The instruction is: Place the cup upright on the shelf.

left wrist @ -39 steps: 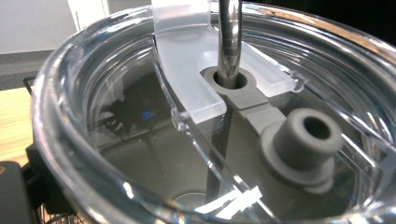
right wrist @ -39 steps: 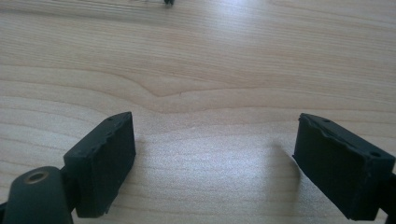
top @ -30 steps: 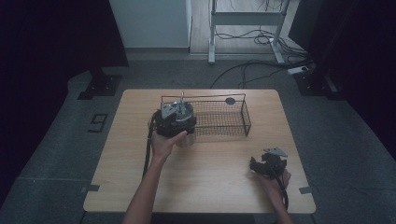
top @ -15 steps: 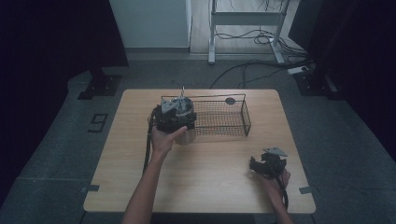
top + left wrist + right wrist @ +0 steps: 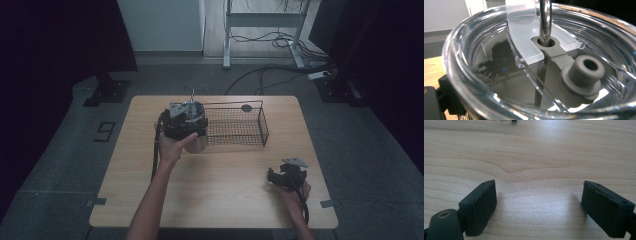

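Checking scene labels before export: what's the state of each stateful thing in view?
Steel tumbler: gripped by left gripper, at the basket's left end.
Clear plastic lid: fitted on tumbler.
Metal straw: through lid's hole.
Black wire basket: upright on table.
Right gripper: open, nothing between, low over wooden table.

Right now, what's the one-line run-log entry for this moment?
left gripper: shut on tumbler, at wire basket left end | right gripper: open, empty, over table | lid on, straw in
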Tool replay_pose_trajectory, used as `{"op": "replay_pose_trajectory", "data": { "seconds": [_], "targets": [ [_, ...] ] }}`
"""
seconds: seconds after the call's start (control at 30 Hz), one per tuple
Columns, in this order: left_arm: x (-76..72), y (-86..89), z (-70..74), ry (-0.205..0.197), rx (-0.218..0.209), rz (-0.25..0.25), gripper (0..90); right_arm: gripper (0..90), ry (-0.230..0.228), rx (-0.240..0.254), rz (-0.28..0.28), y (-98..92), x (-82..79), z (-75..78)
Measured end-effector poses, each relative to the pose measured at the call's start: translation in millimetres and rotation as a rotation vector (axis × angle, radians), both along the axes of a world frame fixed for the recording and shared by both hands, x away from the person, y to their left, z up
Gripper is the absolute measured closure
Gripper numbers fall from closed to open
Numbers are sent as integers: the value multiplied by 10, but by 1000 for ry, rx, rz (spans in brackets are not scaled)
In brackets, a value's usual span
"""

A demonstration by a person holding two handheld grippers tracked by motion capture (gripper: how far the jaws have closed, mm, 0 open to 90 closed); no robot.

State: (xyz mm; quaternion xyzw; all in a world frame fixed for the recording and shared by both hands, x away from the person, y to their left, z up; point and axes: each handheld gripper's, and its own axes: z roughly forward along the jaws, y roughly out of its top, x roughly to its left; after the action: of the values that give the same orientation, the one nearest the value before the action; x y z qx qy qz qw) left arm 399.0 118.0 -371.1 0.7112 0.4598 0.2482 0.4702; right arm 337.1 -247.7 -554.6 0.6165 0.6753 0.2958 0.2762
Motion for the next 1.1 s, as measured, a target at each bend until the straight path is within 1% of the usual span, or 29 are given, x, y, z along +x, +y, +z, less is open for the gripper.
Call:
{"op": "replay_pose_trajectory", "data": {
  "seconds": [0.13, 0.27, 0.37, 0.47, 0.6, 0.77, 0.87, 0.93, 1.1],
  "targets": [
    [34, -25, 76, -7, 7, -1, 32, 127, 2, 4, 0, -4, 2, -1],
    [102, -37, 127, -2, 1, 2, 33, 128, 0, 4, 1, -5, 4, -2],
    [159, -54, 148, -4, -1, 5, 33, 128, 0, 2, 1, -4, 4, -1],
    [225, -69, 168, -4, 11, 6, 32, 128, 0, 5, 1, -6, 6, -2],
    [315, -80, 190, -3, 13, 14, 33, 127, 2, 8, 1, -9, 7, -2],
    [415, -90, 232, -8, 20, 29, 33, 127, -2, 0, 1, -1, 5, -1],
    [474, -94, 260, -8, 32, 34, 33, 128, -3, -2, 0, 0, 5, -1],
    [515, -100, 276, -7, 31, 41, 33, 128, -3, -2, 0, 0, 6, -1],
    [611, -131, 277, 0, 40, 46, 33, 129, -5, -1, -2, -1, 10, -3]
  ]
}}
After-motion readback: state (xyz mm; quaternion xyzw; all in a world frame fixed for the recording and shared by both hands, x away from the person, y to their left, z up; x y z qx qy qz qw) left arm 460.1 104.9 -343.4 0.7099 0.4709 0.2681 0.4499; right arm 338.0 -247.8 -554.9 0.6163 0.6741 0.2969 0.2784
